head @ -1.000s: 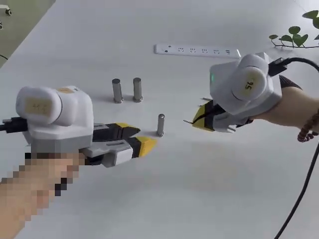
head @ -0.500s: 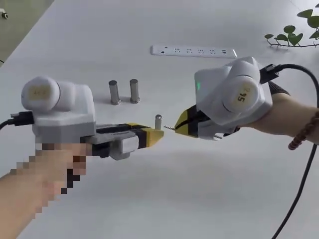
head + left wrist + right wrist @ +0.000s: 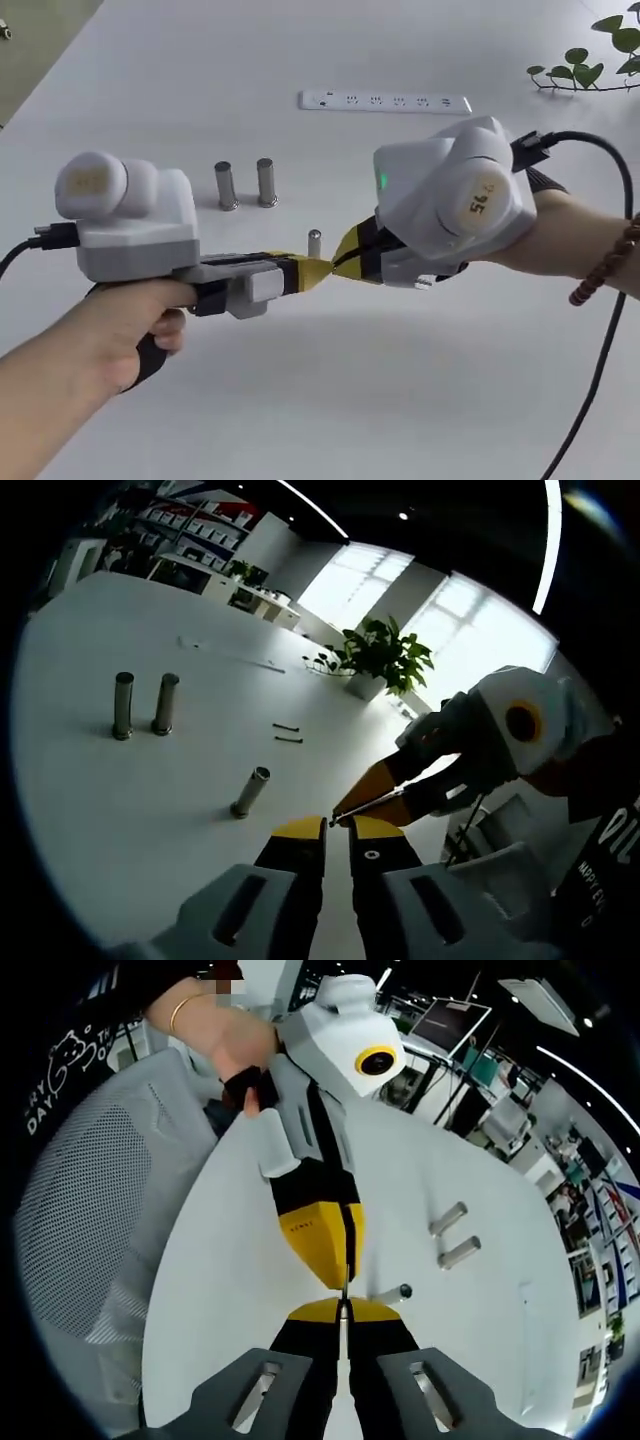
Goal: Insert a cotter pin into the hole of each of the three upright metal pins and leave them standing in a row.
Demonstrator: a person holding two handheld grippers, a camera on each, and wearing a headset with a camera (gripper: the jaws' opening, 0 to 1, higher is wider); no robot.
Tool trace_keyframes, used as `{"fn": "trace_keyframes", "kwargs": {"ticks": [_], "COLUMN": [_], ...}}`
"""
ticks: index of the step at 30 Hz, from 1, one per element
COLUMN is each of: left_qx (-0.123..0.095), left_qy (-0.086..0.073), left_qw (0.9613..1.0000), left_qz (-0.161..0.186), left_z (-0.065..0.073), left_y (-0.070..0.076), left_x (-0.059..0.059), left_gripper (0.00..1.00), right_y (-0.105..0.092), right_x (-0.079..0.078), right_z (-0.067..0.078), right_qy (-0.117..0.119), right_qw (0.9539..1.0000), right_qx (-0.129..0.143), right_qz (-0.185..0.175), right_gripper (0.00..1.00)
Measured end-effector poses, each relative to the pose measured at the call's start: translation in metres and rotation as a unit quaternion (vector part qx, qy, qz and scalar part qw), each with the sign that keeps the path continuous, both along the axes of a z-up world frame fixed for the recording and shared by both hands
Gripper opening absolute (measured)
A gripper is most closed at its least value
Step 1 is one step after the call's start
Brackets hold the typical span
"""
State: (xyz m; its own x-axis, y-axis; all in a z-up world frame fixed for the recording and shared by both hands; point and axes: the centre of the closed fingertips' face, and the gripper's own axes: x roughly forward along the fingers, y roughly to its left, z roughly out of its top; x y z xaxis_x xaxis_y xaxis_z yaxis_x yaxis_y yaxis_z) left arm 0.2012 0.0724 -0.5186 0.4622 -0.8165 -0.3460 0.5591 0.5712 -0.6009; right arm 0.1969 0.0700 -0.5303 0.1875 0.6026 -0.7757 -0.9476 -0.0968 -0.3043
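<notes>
Three upright metal pins stand on the white table [image 3: 330, 400]. Two of them [image 3: 226, 186] [image 3: 266, 182] are side by side at the back. The third pin [image 3: 314, 243] stands alone, just behind the meeting gripper tips, and is also in the left gripper view [image 3: 250, 792]. My right gripper [image 3: 342, 1308] is shut on a thin cotter pin [image 3: 346, 1282]. My left gripper [image 3: 338, 825] comes nose to nose with it, jaws closed on the cotter pin's free end [image 3: 345, 818]. In the head view the left gripper [image 3: 318, 268] and right gripper [image 3: 340, 262] touch tip to tip.
Two spare cotter pins [image 3: 286, 727] [image 3: 289, 739] lie on the table beyond the lone pin. A white power strip [image 3: 385, 101] lies at the back, with a green plant [image 3: 590, 65] at the far right. The right gripper's black cable [image 3: 610, 330] hangs on the right.
The left gripper shut its jaws and moved right; the right gripper moved left with the cotter pin. Their tips now meet in front of the lone pin.
</notes>
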Motion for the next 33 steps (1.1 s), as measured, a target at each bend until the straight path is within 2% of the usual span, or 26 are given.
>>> {"fn": "trace_keyframes", "kwargs": {"ticks": [5, 13, 20, 22, 23, 29, 30, 33], "left_qx": [-0.001, -0.003, -0.002, 0.002, 0.003, 0.033, 0.036, 0.047], "left_qy": [0.004, 0.015, 0.003, -0.003, -0.011, -0.041, -0.045, -0.061], "left_qw": [1.0, 0.9999, 1.0, 0.9999, 0.9998, 0.9981, 0.9979, 0.9963], "left_qz": [0.001, -0.001, -0.008, -0.011, -0.013, -0.031, -0.031, -0.038], "left_z": [0.0, -0.002, 0.001, 0.002, 0.003, 0.005, 0.005, 0.005], "left_y": [0.0, -0.001, -0.001, -0.001, -0.001, 0.003, 0.005, 0.01], "left_x": [0.0, -0.003, -0.003, -0.003, -0.003, -0.005, -0.005, -0.007], "left_gripper": [0.01, 0.0, 0.0, 0.0, 0.0, 0.0, 0.0, 0.0], "right_y": [0.002, 0.002, 0.002, 0.002, 0.002, 0.002, 0.002, 0.002], "right_x": [-0.003, -0.005, -0.006, -0.006, -0.005, -0.006, -0.007, -0.008], "right_z": [0.001, 0.002, 0.004, 0.004, 0.004, 0.003, 0.003, 0.004], "right_qy": [-0.003, -0.01, -0.009, 0.003, 0.003, 0.037, 0.055, 0.086], "right_qw": [1.0, 0.9999, 0.9999, 1.0, 1.0, 0.9985, 0.997, 0.9926], "right_qx": [-0.003, -0.005, 0.0, 0.006, 0.008, 0.026, 0.036, 0.059], "right_qz": [0.008, 0.012, 0.008, -0.001, -0.006, -0.031, -0.042, -0.062], "right_gripper": [0.0, 0.0, 0.0, 0.0, 0.0, 0.0, 0.0, 0.0]}}
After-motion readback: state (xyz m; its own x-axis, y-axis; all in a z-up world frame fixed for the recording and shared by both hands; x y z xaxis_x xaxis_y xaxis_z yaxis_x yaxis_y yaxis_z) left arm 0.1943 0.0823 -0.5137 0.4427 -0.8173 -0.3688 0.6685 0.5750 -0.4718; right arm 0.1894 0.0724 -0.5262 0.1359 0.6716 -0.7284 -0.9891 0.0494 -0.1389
